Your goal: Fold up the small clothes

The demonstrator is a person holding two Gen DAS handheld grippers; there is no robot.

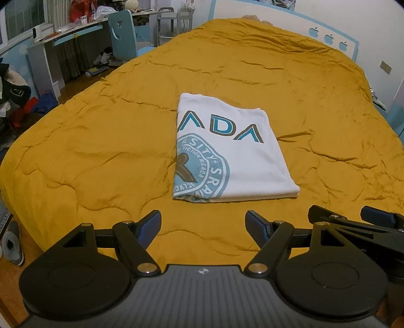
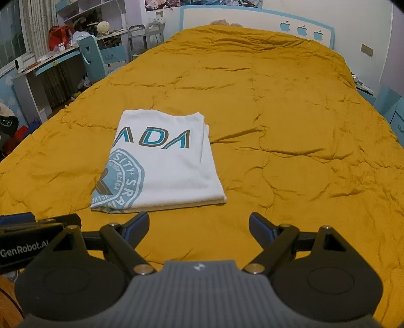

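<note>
A white T-shirt (image 1: 242, 156) with blue and brown print lies folded into a neat rectangle on the mustard-yellow quilt (image 1: 101, 151). It also shows in the right wrist view (image 2: 166, 166). My left gripper (image 1: 203, 228) is open and empty, held above the quilt just short of the shirt's near edge. My right gripper (image 2: 199, 228) is open and empty too, near the shirt's near right corner. The right gripper's fingers (image 1: 376, 219) show at the right edge of the left wrist view. The left gripper's body (image 2: 25, 242) shows at the left edge of the right wrist view.
The quilt (image 2: 290, 126) covers a wide bed with a white and blue headboard (image 2: 252, 17). A desk (image 1: 63, 43) with clutter and a blue chair (image 1: 123, 32) stand left of the bed. Clothes and slippers (image 1: 12, 242) lie on the floor at left.
</note>
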